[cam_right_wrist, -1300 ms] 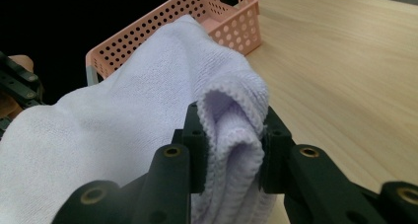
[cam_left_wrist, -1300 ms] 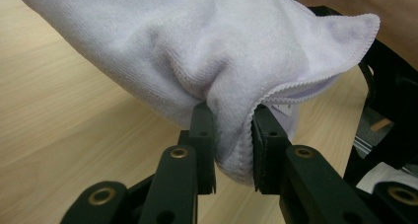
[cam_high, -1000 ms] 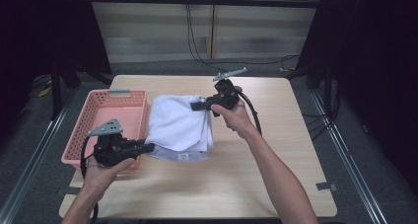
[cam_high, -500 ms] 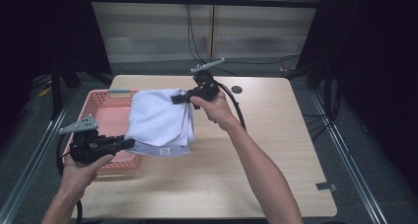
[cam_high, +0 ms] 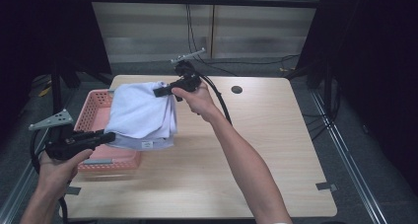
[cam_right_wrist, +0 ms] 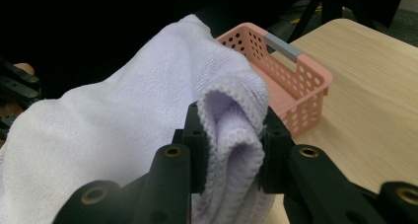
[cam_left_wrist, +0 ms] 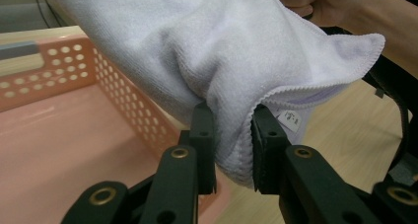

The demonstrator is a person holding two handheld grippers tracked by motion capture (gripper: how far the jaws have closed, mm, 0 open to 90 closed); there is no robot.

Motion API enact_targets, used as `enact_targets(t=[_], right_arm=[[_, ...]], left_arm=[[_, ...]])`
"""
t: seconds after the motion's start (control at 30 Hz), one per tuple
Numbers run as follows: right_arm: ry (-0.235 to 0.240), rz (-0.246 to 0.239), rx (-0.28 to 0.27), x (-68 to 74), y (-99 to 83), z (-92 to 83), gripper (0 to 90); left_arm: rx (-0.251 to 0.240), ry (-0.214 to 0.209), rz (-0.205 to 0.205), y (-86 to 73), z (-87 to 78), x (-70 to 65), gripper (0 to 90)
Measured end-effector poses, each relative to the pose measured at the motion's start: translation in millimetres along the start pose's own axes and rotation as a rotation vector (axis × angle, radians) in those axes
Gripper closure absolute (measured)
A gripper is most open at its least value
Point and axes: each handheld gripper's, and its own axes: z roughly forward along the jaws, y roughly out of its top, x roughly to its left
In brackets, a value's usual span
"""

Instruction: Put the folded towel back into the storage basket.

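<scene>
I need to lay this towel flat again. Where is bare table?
Bare table lies right of the right forearm, out to the round hole, and along the near edge. The left is crowded: pink basket and towel hanging between both tools.

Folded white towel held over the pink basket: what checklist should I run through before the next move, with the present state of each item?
1. Left gripper clamps the folded white towel: ok, cloth is pinched between its jaws.
2. Right gripper clamps the towel's far edge: ok.
3. Towel lifted off the table: ok in the high view.
4. Towel above the pink basket: not ok, it only partly overlaps it.
5. Fold intact: ok, layers stay stacked.
6. Basket interior free: cannot tell, the towel hides part.
</scene>
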Motion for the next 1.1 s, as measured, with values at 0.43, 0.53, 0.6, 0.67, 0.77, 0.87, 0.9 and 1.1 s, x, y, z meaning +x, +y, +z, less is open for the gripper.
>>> enact_targets(t=[0.43,0.53,0.6,0.67,0.77,0.87,0.9,1.1], right_arm=[[0.001,0.01,0.034,15.1,23.7,59.0,71.6],[0.009,0.009,0.047,21.3,29.5,80.8,71.6],[0.011,0.005,0.051,24.1,32.0,90.6,71.6],[0.011,0.006,0.048,25.4,32.6,95.3,71.6],[0.009,0.022,0.056,25.3,30.4,113.0,71.6],[0.01,0.034,0.058,22.3,25.6,126.8,71.6],[0.01,0.034,0.058,22.3,25.6,126.8,71.6],[0.001,0.035,0.078,13.6,10.4,141.7,70.1]], left_arm=[[-0.041,0.077,-0.089,-20.1,-39.1,40.0,75.4],[-0.041,0.102,-0.11,-27.1,-53.6,49.7,75.5],[-0.049,0.117,-0.126,-30.9,-59.1,54.9,75.5],[-0.043,0.125,-0.132,-32.9,-60.7,57.7,75.5],[-0.04,0.151,-0.156,-42.0,-64.4,68.5,75.5],[-0.027,0.171,-0.172,-48.4,-65.2,74.2,75.5],[-0.027,0.171,-0.172,-48.4,-65.2,74.2,75.5],[0.006,0.192,-0.192,-62.9,-52.3,78.0,74.0]])
